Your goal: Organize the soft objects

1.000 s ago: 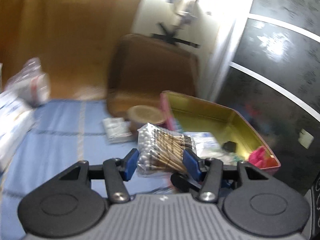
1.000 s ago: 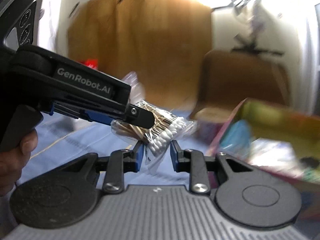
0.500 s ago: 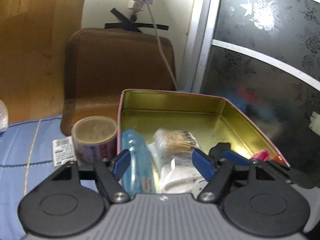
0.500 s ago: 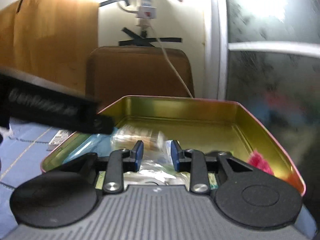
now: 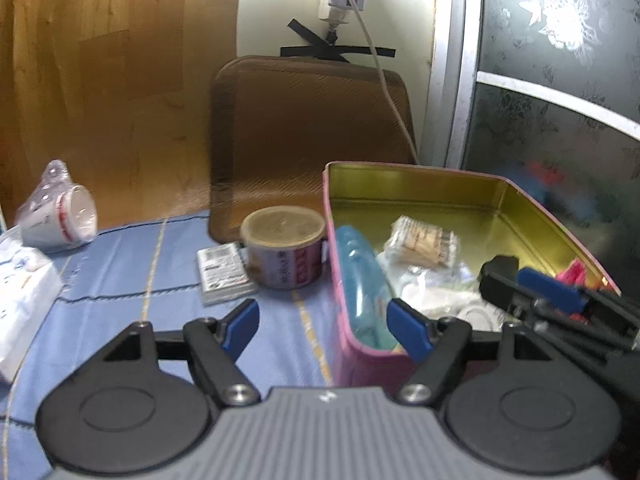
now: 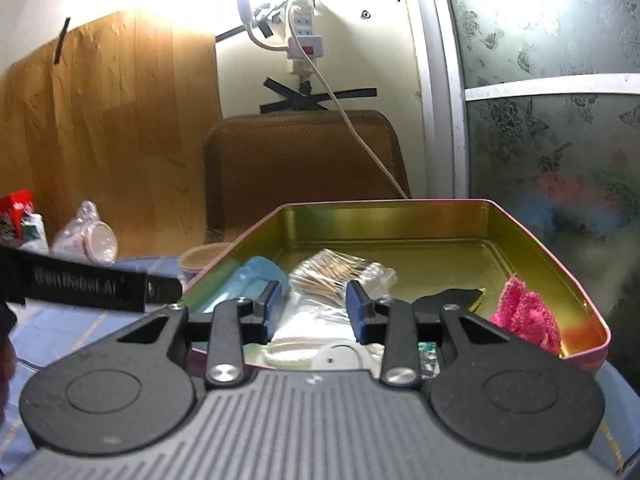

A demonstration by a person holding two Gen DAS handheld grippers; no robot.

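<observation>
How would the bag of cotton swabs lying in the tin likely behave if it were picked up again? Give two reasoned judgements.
The bag of cotton swabs is thin, crinkled clear plastic, so it would probably feel slippery and crumple under a grip. The swabs inside lie loose, so the bundle would likely sag and shift rather than stay rigid. It looks light for its size, resting on other items in the tin.

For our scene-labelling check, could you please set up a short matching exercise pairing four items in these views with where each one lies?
Things:
1. bag of cotton swabs
2. pink fluffy cloth
3. round lidded tub
4. bagged paper cups

Places:
A. on the blue bedsheet, against the tin's outer wall
B. in the tin's near right corner
C. on its side, far left by the wooden panel
D. mid-tin, beside the light blue pack

Pairs: 1-D, 2-B, 3-A, 4-C
</observation>
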